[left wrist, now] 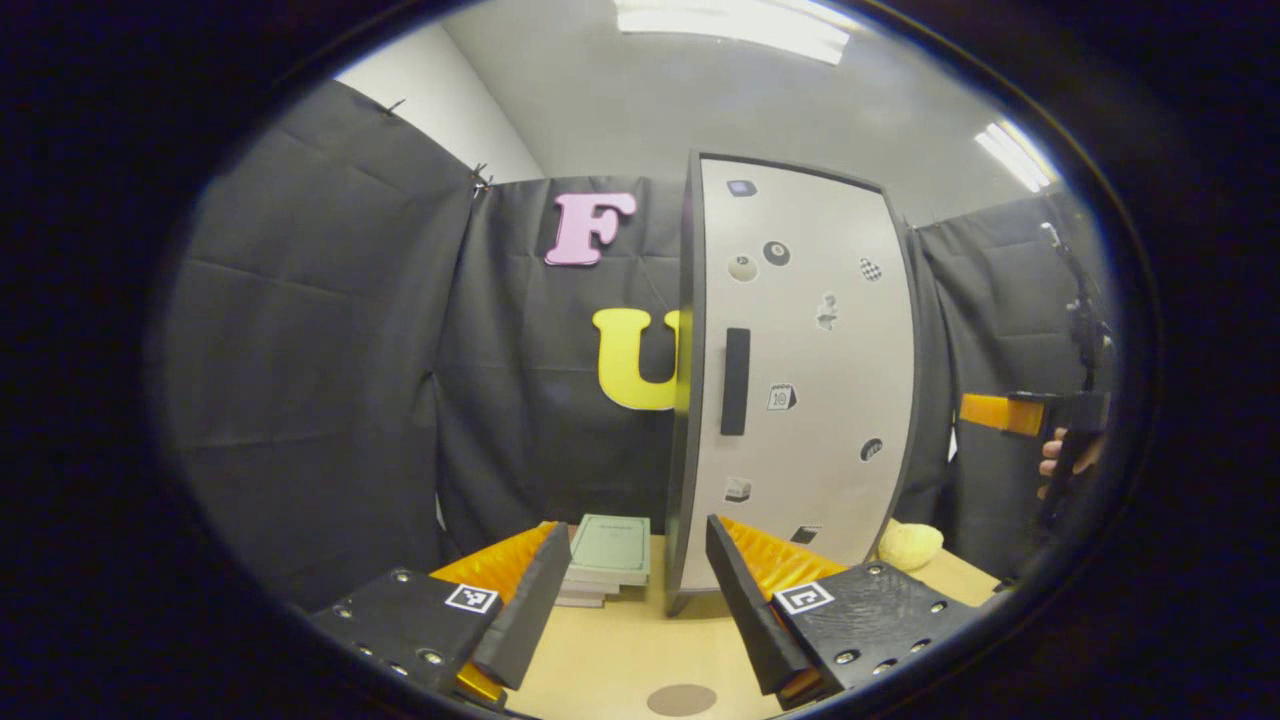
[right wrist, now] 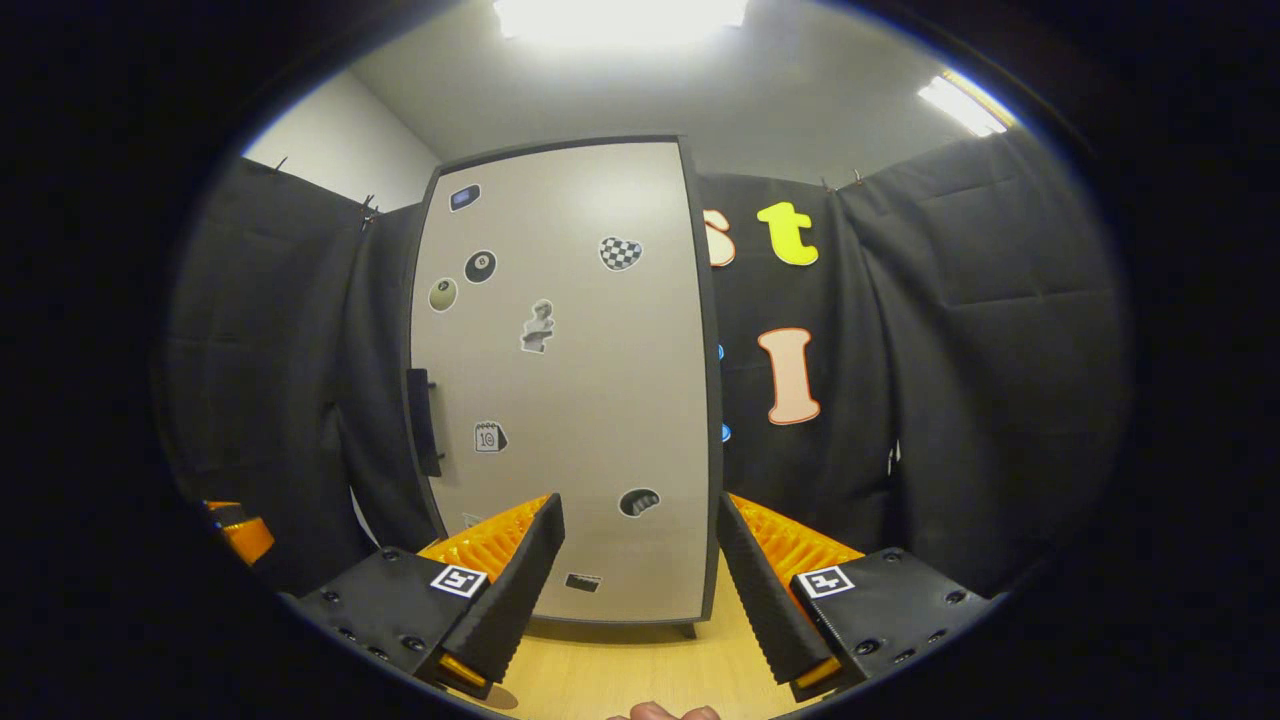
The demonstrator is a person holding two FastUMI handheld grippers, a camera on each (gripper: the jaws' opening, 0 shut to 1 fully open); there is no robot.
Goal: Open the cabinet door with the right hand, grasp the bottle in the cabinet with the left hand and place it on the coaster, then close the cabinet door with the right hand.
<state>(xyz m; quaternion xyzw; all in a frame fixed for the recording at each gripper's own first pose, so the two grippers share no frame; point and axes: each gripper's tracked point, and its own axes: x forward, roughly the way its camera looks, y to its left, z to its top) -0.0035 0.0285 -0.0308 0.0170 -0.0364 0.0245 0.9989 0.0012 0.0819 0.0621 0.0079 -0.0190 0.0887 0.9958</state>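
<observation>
A tall pale cabinet with a dark vertical handle stands on the wooden table, its door shut and dotted with stickers. My left gripper hangs open in front of its left edge, nothing between the fingers. A round brown coaster lies on the table just below that gripper. In the right gripper view the cabinet faces me, its handle at the left edge. My right gripper is open and short of the door. Whatever is inside the cabinet is hidden.
A stack of books with a green cover lies left of the cabinet. A yellow soft object rests at the cabinet's right foot. At the far right of the left gripper view a hand holds the other gripper. Black cloth walls surround the table.
</observation>
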